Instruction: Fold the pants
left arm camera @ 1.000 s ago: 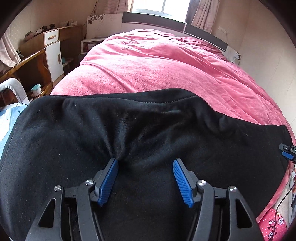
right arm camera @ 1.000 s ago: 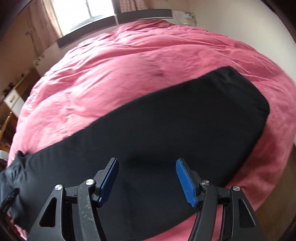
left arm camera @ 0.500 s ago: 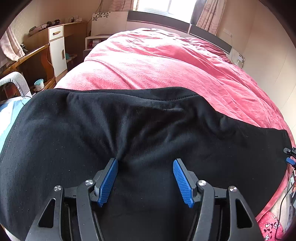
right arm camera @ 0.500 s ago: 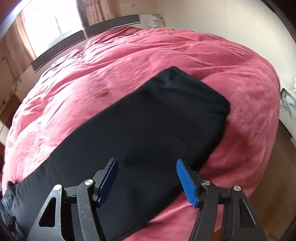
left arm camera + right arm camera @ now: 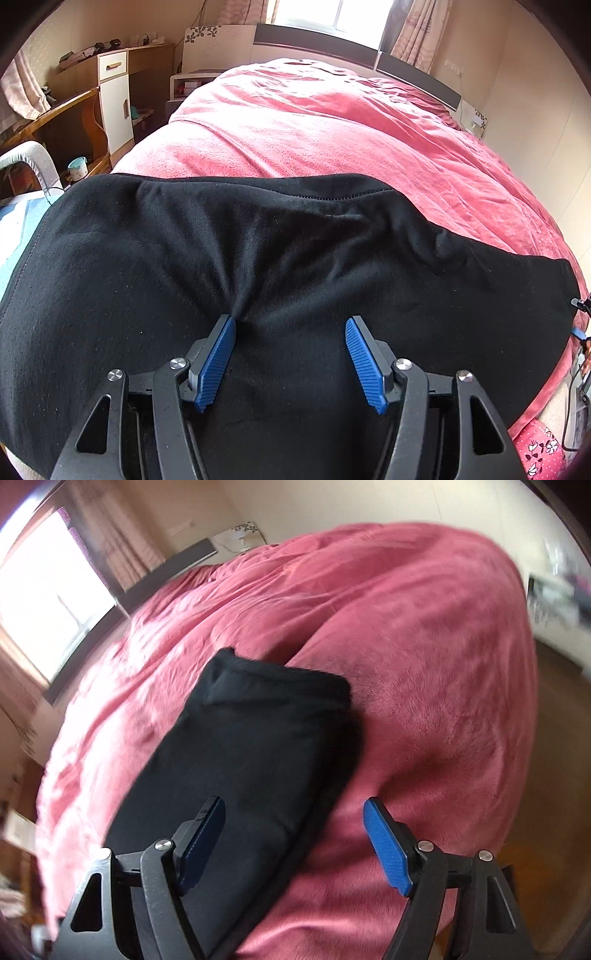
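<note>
Black pants [image 5: 295,266] lie flat across the near part of a pink bed. In the left wrist view their wide upper part fills the foreground, and my left gripper [image 5: 290,326] hovers over it, open, its blue pads [image 5: 218,354] apart with cloth below and a small pucker at the left pad's tip. In the right wrist view the pants' legs [image 5: 251,760] run away toward their cuff end [image 5: 280,683]. My right gripper [image 5: 293,812] sits over the legs' right edge, its jaws opening, with nothing pressed between them. That view is blurred.
The pink blanket [image 5: 332,122] covers the whole bed up to a dark headboard [image 5: 351,48] under a window. A wooden desk with a white cabinet [image 5: 114,99] stands left of the bed. Bare floor [image 5: 554,709] lies past the bed's right edge.
The right gripper has swept along the pants' legs toward the cuff end, rolled, and its jaws stand wider. The left gripper has stayed where it was.
</note>
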`<state>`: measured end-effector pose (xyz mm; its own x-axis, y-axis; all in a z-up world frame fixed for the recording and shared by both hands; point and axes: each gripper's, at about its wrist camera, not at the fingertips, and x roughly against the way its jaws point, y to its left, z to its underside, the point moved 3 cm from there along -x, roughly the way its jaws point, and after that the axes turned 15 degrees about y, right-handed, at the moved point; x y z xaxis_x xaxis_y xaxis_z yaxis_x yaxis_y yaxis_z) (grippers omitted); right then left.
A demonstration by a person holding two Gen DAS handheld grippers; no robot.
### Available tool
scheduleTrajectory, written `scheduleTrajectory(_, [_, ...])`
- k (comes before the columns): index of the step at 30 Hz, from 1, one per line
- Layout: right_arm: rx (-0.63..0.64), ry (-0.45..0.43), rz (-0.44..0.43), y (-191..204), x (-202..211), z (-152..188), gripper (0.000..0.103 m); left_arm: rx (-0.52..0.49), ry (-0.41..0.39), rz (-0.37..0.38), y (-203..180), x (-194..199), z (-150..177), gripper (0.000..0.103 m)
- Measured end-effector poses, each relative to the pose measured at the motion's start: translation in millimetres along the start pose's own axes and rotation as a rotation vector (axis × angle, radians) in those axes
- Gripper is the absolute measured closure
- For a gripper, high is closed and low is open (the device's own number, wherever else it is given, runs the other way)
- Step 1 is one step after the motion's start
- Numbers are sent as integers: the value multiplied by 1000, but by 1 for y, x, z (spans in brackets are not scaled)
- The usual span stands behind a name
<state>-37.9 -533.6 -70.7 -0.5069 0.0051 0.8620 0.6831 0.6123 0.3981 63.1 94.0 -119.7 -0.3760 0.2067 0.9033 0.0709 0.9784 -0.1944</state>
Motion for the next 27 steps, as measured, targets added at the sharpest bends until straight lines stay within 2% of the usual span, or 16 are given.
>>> scheduleTrajectory(5, [-61,18,-160,-24,-10,-13,25,13,-2,21,2,4,1,40])
scheduleTrajectory(11, [-171,12,-398,-47,-23,-20,25,41,-13,54,6,11,1,40])
scheduleTrajectory(12, [-186,12,-416,-50,-24,-19,28,42,-14,49,6,12,1,40])
scheduleTrajectory(13, [-206,15,-430,-52,-27,-21,36,42,-14,39,6,12,1,40])
scheduleTrajectory(14, [-210,19,-439,-53,-30,-22,42,41,-17,28,6,13,1,40])
scheduleTrajectory(16, [-201,36,-452,-51,-34,-23,69,40,-23,13,6,14,0,40])
scheduleTrajectory(18, [-177,48,-447,-44,-33,-22,72,44,-24,-24,7,14,-1,40])
scheduleTrajectory(22, [-115,9,-384,-24,-20,-24,82,41,-36,-98,10,15,-3,40])
scheduleTrajectory(27, [41,-35,-238,19,11,-18,84,57,-52,-99,20,19,-3,40])
